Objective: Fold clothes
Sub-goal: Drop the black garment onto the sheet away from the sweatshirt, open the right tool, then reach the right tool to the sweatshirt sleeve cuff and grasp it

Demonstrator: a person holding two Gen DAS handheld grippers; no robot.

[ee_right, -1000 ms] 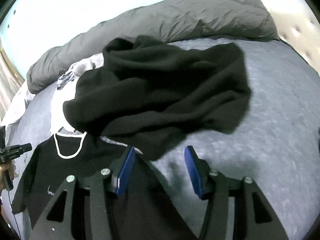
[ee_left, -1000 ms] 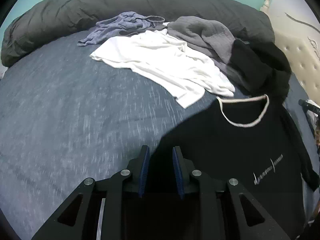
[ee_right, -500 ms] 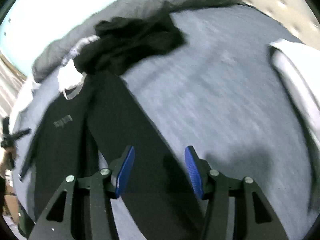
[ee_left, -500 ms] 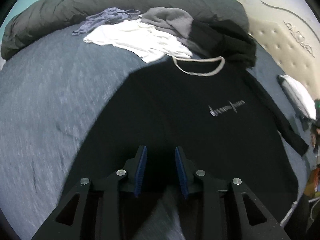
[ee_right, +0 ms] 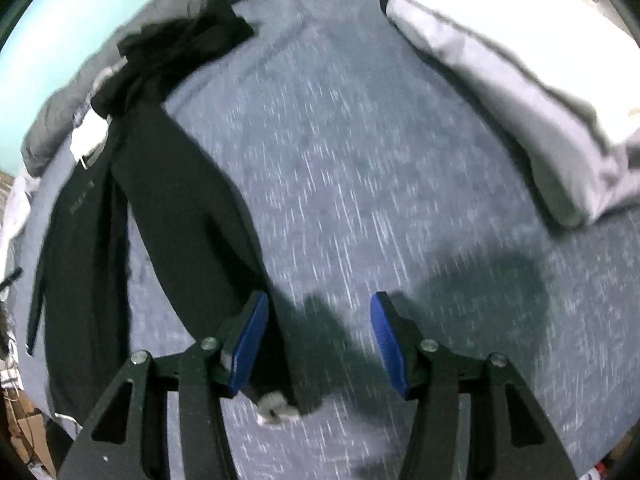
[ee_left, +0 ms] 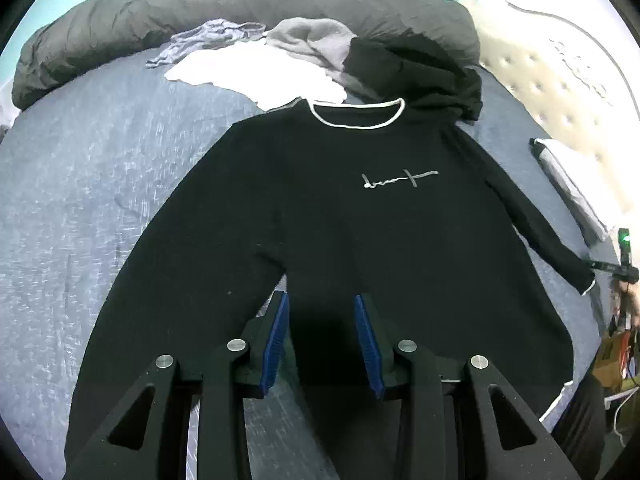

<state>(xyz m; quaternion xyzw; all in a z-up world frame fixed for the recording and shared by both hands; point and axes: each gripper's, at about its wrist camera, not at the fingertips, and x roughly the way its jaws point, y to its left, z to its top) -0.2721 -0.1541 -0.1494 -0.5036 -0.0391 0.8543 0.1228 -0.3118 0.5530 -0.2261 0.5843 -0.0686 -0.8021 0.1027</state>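
Note:
A black long-sleeved sweater with a white-trimmed collar and a small script logo lies flat, front up, on the blue-grey bed. My left gripper hangs over its body beside the left sleeve's armpit. Its jaws are opening, and the pads press on nothing. In the blurred right wrist view the sweater's right sleeve runs diagonally to its white-edged cuff. My right gripper stands open above that cuff end, its left finger over the sleeve and its right finger over bare sheet.
A pile of clothes lies beyond the collar: a white shirt, a grey garment, a blue-grey one and a black one. Behind runs a rolled dark duvet. A white pillow and a tufted headboard lie to the right.
The left view pulled back from the sweater's edge until the whole sweater shows, and its jaws widened. The right view swung from the black clothes pile along the sleeve to the cuff.

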